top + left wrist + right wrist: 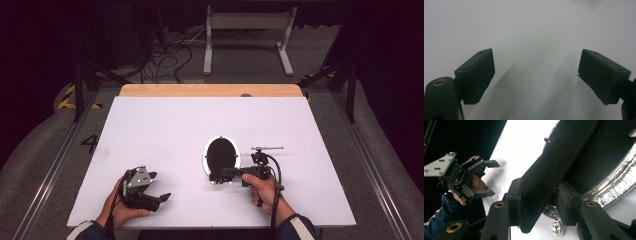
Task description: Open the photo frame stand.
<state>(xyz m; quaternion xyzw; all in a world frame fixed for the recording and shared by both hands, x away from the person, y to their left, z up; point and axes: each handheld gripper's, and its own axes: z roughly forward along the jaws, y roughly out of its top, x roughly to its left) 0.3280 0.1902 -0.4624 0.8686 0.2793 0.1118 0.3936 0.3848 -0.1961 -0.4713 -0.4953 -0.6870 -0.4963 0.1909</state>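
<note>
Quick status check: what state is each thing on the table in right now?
Oval mirror: lying flat on the white table, its near end between the right tool's jaws.
Right tool: closed on the mirror's near end.
Left tool: open, holding nothing, apart from the mirror.

White surface (165, 125), with a bare wooden strip (210, 90) along the far edge. Grey carpeted floor (240, 75) all around. Beyond the far edge, a white metal stand (248, 22) on two feet, right of a tangle of black cables (165, 52). Yellow-and-black tape (67, 97) at far left, next to a dark post (78, 90). Metal rails (50, 175) down both sides. Dark, unlit back of room; bright light on the surface.
</note>
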